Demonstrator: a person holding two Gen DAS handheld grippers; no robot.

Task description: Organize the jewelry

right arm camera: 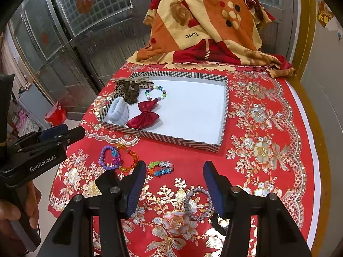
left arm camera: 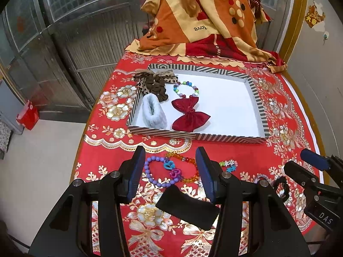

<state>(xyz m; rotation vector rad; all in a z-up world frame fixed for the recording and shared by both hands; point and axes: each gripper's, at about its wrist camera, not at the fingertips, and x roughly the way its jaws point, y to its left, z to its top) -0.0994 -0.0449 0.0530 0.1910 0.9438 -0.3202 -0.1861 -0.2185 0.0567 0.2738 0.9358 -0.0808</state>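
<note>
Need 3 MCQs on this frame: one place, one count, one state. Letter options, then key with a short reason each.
1. Where is the dark red satin bow?
A. inside the striped shallow box
B. on the tablecloth
C. between fingers

2. How many items lie in the box?
A. two
B. four
C. six

3. What do the right gripper's fingers hold?
A. purple bead bracelet
B. nothing
C. the bow

Key:
1 A, it lies on the box's white floor.
2 B: bow, grey fluffy scrunchie, multicoloured bead bracelet, brown leopard-print bow.
3 B, the fingers stand apart above the grey braided band, not touching it.
</note>
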